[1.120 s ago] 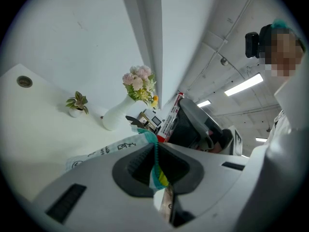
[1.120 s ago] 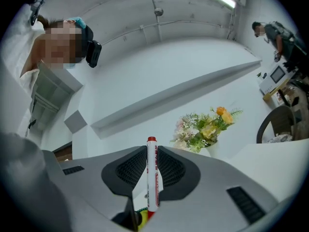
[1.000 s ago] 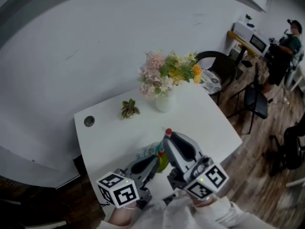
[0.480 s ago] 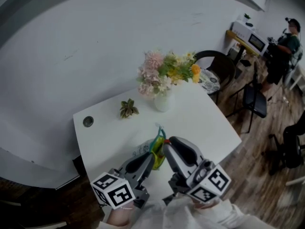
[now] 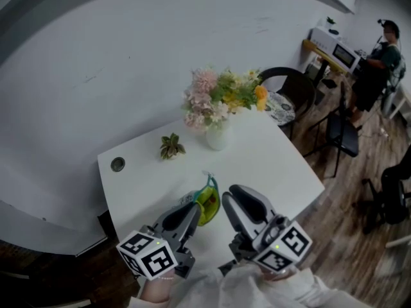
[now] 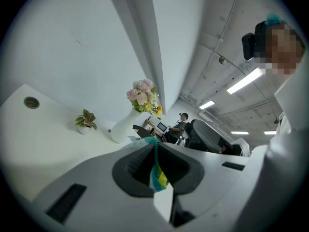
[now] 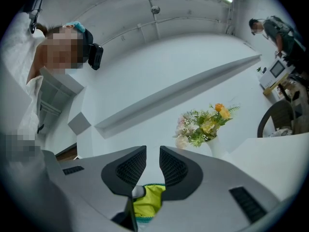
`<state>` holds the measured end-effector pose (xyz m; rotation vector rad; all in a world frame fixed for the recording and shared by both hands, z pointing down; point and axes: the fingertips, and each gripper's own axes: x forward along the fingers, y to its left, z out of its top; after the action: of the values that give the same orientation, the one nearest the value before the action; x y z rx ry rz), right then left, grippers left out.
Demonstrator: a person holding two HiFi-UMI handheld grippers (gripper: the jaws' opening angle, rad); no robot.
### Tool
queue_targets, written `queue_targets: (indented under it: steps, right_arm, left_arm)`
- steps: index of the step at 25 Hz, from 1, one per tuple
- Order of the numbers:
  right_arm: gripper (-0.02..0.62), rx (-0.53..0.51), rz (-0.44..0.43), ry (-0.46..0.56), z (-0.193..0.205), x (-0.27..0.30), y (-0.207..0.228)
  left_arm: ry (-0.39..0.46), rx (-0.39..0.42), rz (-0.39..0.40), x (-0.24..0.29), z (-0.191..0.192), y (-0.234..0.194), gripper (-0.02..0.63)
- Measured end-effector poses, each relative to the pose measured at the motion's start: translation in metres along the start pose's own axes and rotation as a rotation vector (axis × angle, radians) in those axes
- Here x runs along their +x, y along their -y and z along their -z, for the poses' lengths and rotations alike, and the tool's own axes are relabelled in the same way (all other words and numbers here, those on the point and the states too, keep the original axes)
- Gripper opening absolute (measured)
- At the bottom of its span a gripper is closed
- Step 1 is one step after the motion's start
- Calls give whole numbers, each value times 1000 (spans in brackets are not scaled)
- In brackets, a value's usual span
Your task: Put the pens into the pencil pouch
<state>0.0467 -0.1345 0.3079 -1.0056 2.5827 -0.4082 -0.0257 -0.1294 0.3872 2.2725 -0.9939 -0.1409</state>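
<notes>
Gone from our right claw (image 7: 152, 162) is the red-tipped pen, likely inside now; its jaws stand narrowly apart, empty, while our left claw (image 6: 154, 148) pinches the pouch (image 5: 208, 204).

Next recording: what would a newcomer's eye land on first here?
The bright yellow-green pouch stands out, pinched by the left gripper above the near part of the white table. Behind it, at the table's far edge, stands a vase of flowers. The right gripper hangs open beside the pouch, empty.

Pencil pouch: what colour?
The pencil pouch is yellow-green with a teal zipper edge; best in the right gripper view.
</notes>
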Motion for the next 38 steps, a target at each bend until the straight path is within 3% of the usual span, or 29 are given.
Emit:
queue_targets:
  steps: [5,13,25,38]
  right_arm:
    - [66,12,1,-30,8,-5,-1]
    - [66,25,11,-89,19,-15,9]
    - [66,63,118,-137,33,-40,38]
    - [66,105,232,-204,58,-70,62]
  left_arm:
    - [-26,82,-32,-2,-11,-10,25]
    - [-111,327,-122,6,-12,-22,25]
    - [-252,347,-52,36,47,-9,26]
    - [-429,341,-70,55,116,-9,26]
